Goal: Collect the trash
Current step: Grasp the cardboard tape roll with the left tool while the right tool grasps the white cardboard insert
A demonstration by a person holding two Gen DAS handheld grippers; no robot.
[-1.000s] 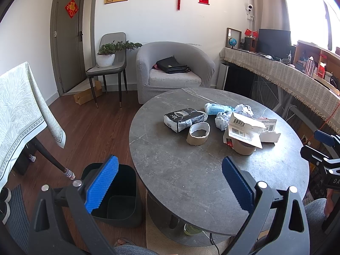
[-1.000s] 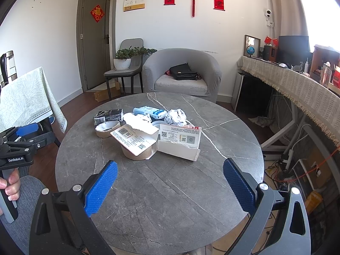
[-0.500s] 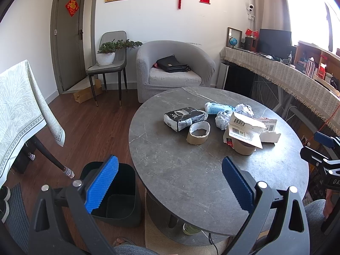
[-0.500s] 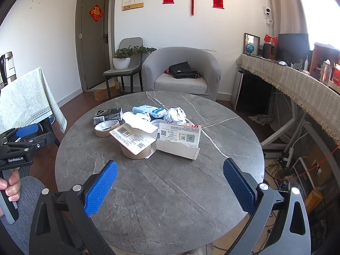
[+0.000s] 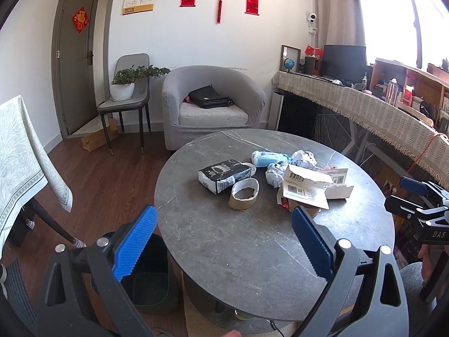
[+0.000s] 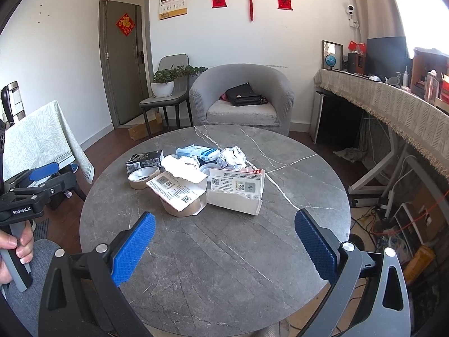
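Trash lies in a heap on the round grey table (image 5: 241,241) (image 6: 224,266): a black carton (image 5: 224,174) (image 6: 144,160), a cardboard tape ring (image 5: 244,193) (image 6: 143,177), a blue-white packet (image 5: 269,157) (image 6: 197,151), crumpled paper (image 5: 276,174) (image 6: 233,156) and torn white boxes (image 5: 306,189) (image 6: 237,189). A black bin (image 5: 150,278) stands on the floor left of the table. My left gripper (image 5: 224,241) is open and empty above the near table edge. My right gripper (image 6: 224,248) is open and empty, short of the heap.
A grey armchair (image 5: 213,106) with a black bag stands behind the table. A chair with a potted plant (image 5: 125,87) is at the back left. A cloth-covered table (image 5: 22,157) is on the left, a long draped counter (image 5: 364,109) on the right.
Both grippers have shifted slightly; the views tilt up a little. Both stay open and empty, and the trash has not moved.
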